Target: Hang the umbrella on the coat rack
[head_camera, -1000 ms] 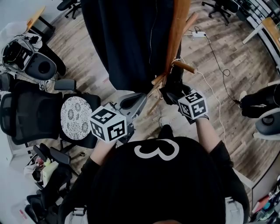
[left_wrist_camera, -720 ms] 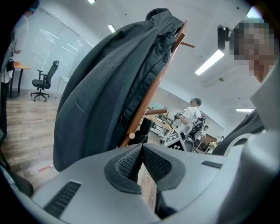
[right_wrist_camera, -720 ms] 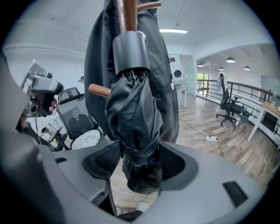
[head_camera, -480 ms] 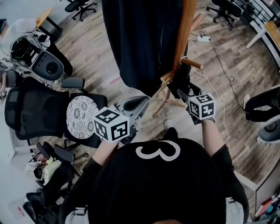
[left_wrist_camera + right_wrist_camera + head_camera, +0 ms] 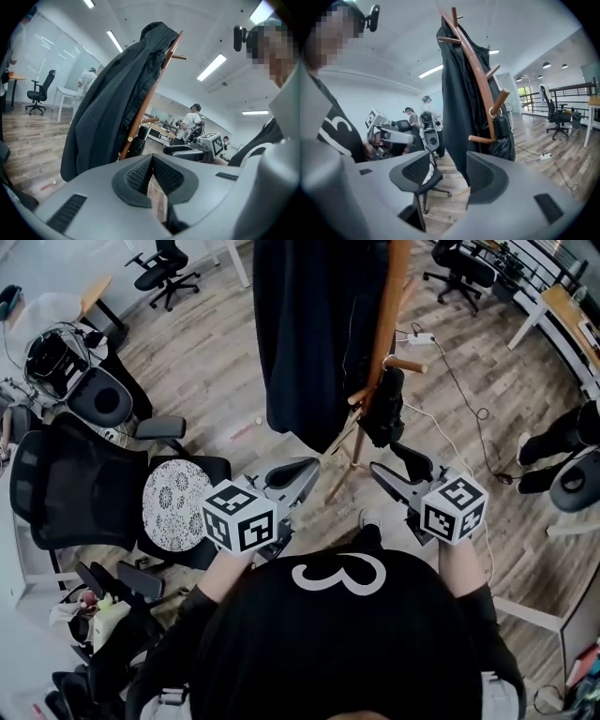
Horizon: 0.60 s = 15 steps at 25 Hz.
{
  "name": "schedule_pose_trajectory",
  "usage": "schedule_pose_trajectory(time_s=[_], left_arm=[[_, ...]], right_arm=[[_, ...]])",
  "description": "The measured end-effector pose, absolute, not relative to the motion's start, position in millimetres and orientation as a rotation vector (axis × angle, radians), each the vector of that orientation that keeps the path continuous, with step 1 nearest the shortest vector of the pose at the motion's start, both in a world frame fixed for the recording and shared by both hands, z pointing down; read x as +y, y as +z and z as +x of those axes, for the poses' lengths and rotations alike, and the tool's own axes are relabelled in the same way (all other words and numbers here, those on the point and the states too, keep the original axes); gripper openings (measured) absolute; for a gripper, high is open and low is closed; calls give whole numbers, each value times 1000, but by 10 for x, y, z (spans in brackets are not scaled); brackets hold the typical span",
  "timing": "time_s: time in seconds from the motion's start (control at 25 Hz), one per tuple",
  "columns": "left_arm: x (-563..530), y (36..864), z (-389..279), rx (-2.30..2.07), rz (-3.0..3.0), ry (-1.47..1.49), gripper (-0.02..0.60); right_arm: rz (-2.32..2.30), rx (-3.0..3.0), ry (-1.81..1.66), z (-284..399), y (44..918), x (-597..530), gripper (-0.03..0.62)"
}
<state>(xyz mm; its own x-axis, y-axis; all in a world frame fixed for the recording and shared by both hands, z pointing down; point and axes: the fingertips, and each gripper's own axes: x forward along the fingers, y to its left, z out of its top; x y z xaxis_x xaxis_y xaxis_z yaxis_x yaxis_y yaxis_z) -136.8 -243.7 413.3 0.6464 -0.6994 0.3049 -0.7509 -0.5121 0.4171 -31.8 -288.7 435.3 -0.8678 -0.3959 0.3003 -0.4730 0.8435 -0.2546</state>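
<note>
A black folded umbrella (image 5: 383, 412) hangs by its strap from a low peg of the wooden coat rack (image 5: 391, 315), beside a long dark coat (image 5: 309, 334). My right gripper (image 5: 396, 468) is open and empty, a short way below the umbrella and apart from it. In the right gripper view the umbrella (image 5: 504, 136) dangles from a ring on the peg (image 5: 501, 101), beyond the open right gripper (image 5: 449, 174). My left gripper (image 5: 298, 472) is shut with nothing in it, its pads touching in the left gripper view (image 5: 152, 171), where the rack (image 5: 150, 89) and coat (image 5: 110, 108) stand ahead.
A black office chair with a white patterned cushion (image 5: 173, 498) stands left of the rack. More chairs and gear (image 5: 84, 390) crowd the far left. A cable and power strip (image 5: 422, 337) lie on the wooden floor. Someone's legs (image 5: 562, 437) show at right.
My right gripper let go of the umbrella, opened and drew back from the rack. The umbrella stays hanging on the peg. The left gripper has hardly moved.
</note>
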Motion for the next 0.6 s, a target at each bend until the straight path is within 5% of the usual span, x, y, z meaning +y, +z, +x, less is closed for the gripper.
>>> schedule_pose_trajectory(time_s=[0.08, 0.12, 0.16, 0.6], left_arm=[[-2327, 4132, -1395, -1097, 2364, 122, 15], [-2272, 4132, -1395, -1082, 2371, 119, 16], [-2226, 4118, -1388, -1070, 2381, 117, 15], [-1773, 3696, -915, -996, 2523, 58, 16]], right_arm=[[677, -2816, 523, -376, 4242, -2670, 209], [690, -2828, 552, -389, 4191, -2575, 93], [691, -2844, 580, -405, 4134, -2480, 46], [440, -3023, 716, -181, 3692, -1721, 28]])
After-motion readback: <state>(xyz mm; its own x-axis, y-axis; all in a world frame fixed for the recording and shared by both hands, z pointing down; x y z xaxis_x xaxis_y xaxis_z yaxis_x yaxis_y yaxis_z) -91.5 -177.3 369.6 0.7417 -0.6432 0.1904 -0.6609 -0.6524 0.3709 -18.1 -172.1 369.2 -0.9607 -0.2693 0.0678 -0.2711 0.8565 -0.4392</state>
